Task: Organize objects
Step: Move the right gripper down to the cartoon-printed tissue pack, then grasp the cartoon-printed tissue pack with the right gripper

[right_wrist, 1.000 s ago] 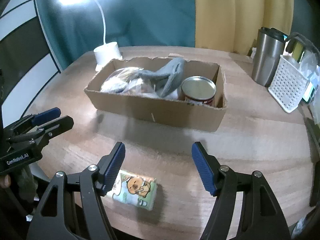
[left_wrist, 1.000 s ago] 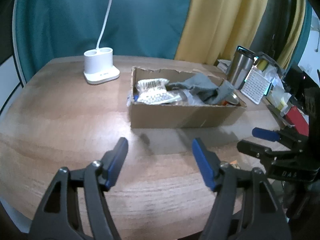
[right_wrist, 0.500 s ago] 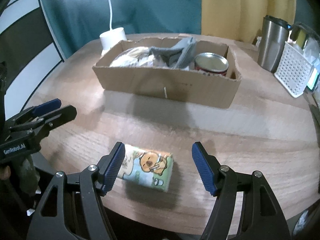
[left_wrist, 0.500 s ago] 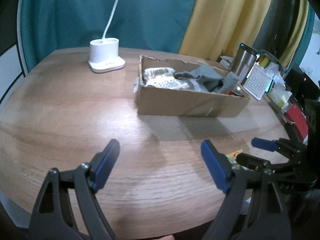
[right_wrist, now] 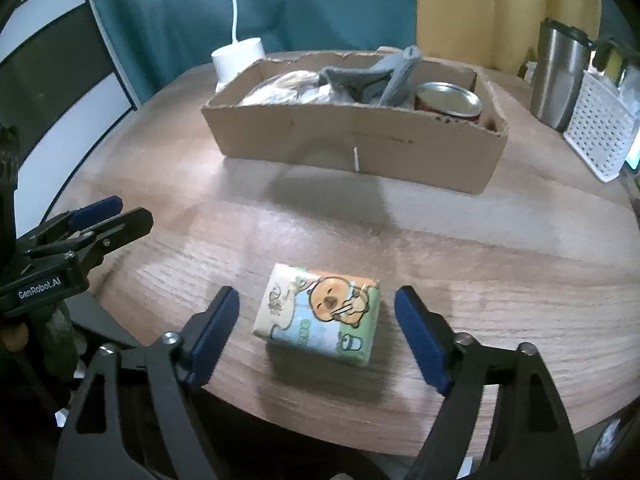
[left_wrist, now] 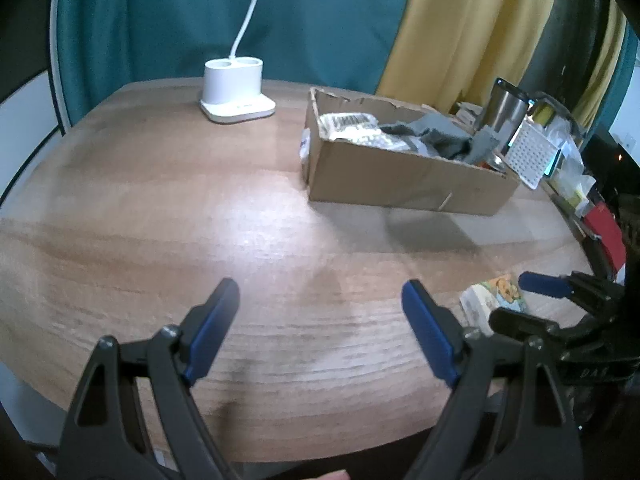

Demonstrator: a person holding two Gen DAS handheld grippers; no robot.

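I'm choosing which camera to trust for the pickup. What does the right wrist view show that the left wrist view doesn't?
Only the right wrist view shows the tin can in the cardboard box and the whole tissue pack between the open right gripper, untouched. Only the left wrist view shows the lamp base's two cups and the open left gripper over bare table. Both show box, steel tumbler, white basket.

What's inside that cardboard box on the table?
The cardboard box holds a red tin can, grey cloth and clear plastic-wrapped packets. Anything beneath the cloth is hidden.

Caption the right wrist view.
Open right gripper straddles a tissue pack lying before the cardboard box.
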